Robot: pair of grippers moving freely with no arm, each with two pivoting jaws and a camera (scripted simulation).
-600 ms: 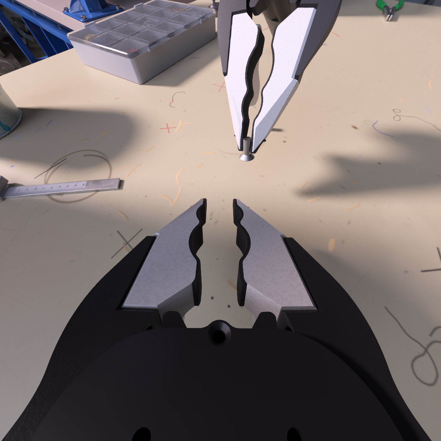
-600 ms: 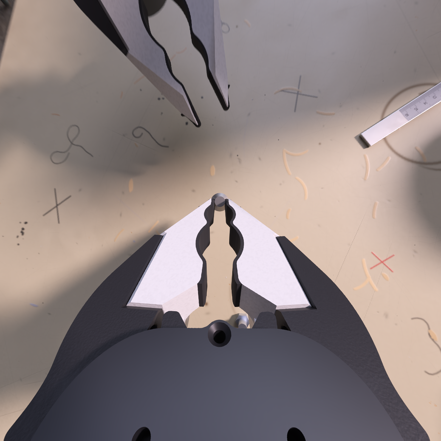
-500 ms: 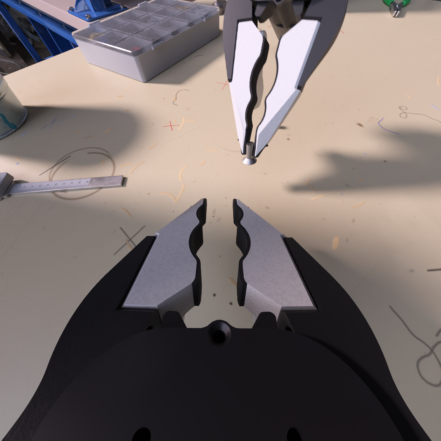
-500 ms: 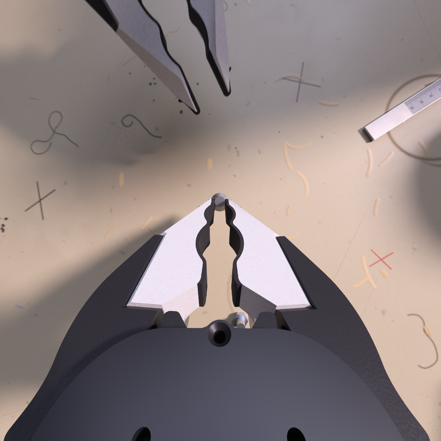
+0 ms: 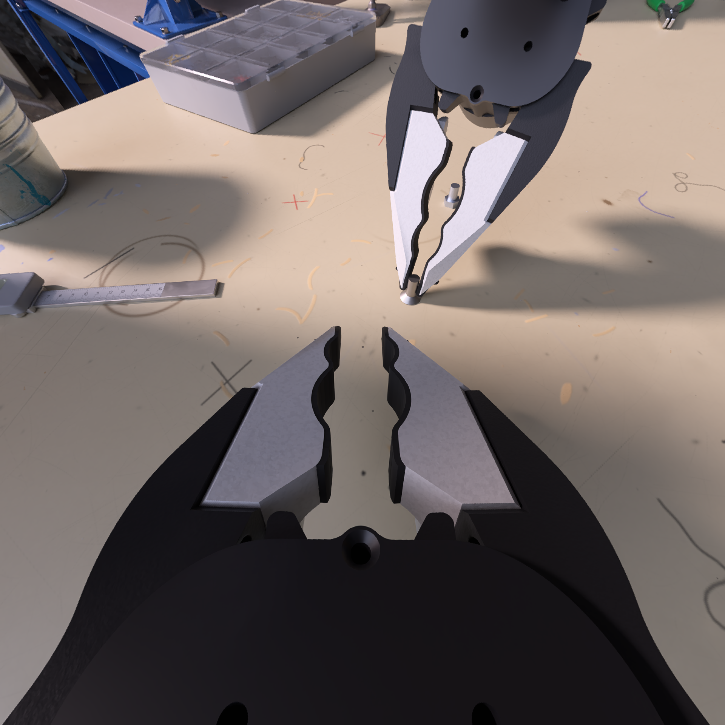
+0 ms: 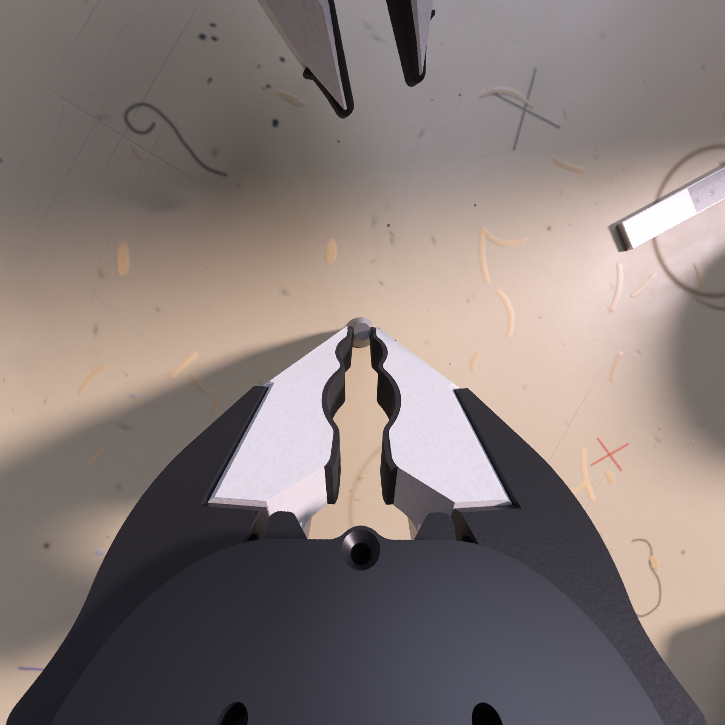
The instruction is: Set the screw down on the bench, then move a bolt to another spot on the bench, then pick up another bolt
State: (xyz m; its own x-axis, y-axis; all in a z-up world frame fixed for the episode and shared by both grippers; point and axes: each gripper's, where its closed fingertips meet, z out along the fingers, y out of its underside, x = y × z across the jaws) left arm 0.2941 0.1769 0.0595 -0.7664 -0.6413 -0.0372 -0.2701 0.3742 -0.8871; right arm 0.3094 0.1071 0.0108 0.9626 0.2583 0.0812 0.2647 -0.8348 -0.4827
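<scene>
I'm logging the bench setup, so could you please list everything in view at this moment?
screw: one, silver, head down on the bench, shank gripped at the right claw's tips
bolt: one, silver, standing head down on the bench beyond the right claw, seen between its fingers
parts box: one, grey with clear lid, far left of the bench
caliper: one, steel, lying flat at the left
can: one, grey metal, left edge
pliers: one, green handles, far right edge
blue frame: one, beyond the bench's far left edge
bench: one, beige, marked with scribbles and shavings
right claw: dark grey, white fingers, shut on the screw
left claw: black, grey fingers, open, holding nothing
</scene>
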